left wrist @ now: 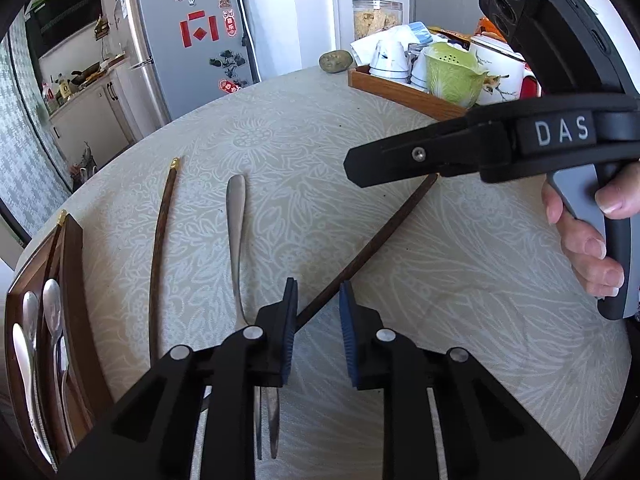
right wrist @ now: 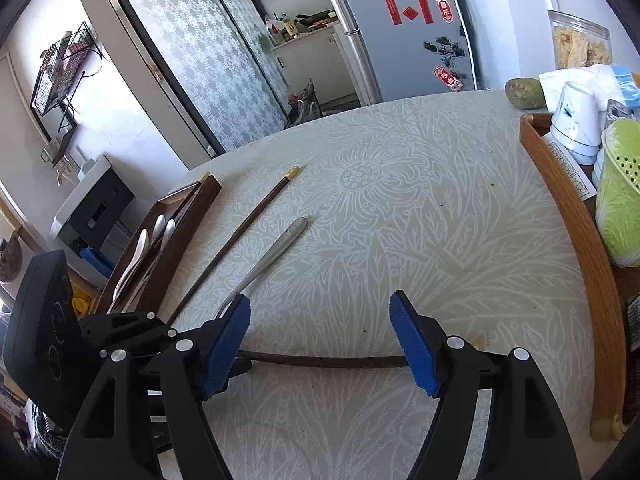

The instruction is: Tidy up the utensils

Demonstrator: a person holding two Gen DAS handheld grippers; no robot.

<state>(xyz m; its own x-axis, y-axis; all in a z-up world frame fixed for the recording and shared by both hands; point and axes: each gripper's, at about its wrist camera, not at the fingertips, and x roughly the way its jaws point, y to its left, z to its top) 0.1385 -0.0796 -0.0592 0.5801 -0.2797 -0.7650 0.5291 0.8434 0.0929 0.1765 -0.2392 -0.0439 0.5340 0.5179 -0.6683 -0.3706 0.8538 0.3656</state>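
Right of the dark tray (left wrist: 76, 280): bare cloth (right wrist: 400, 220), loose chopstick (left wrist: 360, 256) lying diagonal.
Left gripper (left wrist: 318, 320) parted around its near end; right gripper (right wrist: 320, 344) spread wide above its far end.

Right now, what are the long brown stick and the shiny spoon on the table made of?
The brown chopstick looks like dark polished wood with a gold-coloured cap, probably metal. The spoon looks like brushed steel: grey, smooth, with a soft shine.
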